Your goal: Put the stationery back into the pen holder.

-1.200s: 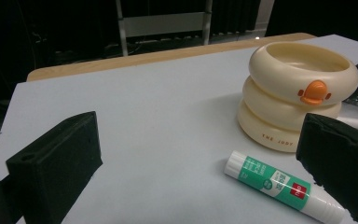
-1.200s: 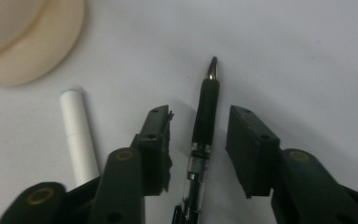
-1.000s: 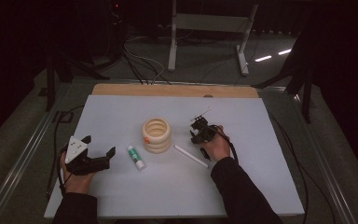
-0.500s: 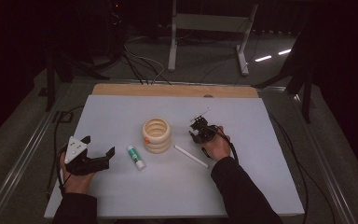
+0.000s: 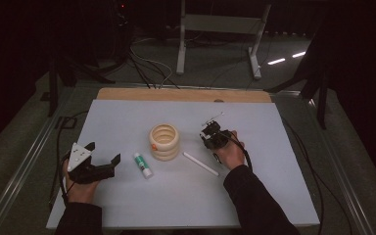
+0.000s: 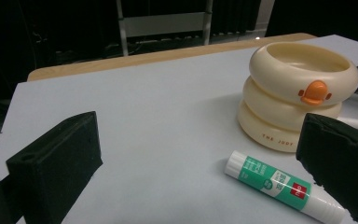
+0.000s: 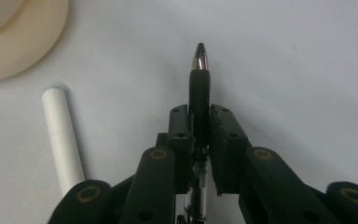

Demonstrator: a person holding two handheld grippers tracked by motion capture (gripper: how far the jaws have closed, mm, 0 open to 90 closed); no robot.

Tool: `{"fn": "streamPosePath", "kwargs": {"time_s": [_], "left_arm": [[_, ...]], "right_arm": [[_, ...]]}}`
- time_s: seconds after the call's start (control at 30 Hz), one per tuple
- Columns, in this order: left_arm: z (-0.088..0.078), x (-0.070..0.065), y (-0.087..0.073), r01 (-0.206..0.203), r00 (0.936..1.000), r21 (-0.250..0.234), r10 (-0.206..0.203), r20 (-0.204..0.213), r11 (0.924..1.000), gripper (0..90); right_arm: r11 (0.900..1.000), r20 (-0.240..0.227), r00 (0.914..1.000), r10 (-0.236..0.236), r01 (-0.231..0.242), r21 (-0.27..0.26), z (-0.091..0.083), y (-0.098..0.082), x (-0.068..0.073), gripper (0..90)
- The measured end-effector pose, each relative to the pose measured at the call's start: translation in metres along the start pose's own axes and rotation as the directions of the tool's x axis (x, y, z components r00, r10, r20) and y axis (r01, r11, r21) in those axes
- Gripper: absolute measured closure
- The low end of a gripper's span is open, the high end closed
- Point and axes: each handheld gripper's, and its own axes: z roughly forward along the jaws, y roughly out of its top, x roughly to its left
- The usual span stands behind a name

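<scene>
The right tool (image 7: pixel 199 123) is shut tight on a thin, light, stiff black pen (image 7: pixel 199 88) w/ its tip just over the table (image 5: pixel 127 117), so grip its rubbery part, & the left tool (image 6: pixel 205 154) is wide open, holding nothing.

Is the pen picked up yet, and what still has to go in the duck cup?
The right gripper is shut on the black pen, low over the table. Nothing shows inside the duck cup yet. The glue stick and white stick lie on the table; the left gripper waits open near the glue stick.
</scene>
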Motion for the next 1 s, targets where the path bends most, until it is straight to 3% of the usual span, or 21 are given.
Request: {"fn": "streamPosePath", "kwargs": {"time_s": [1.0], "left_arm": [[0.000,0.001,-0.001,0.009,0.9999,0.003,-0.009,-0.005,1.0000,0.3]], "right_arm": [[0.989,-0.008,0.9999,0.014,-0.015,-0.146,-0.028,0.003,0.000,80.0]]}}
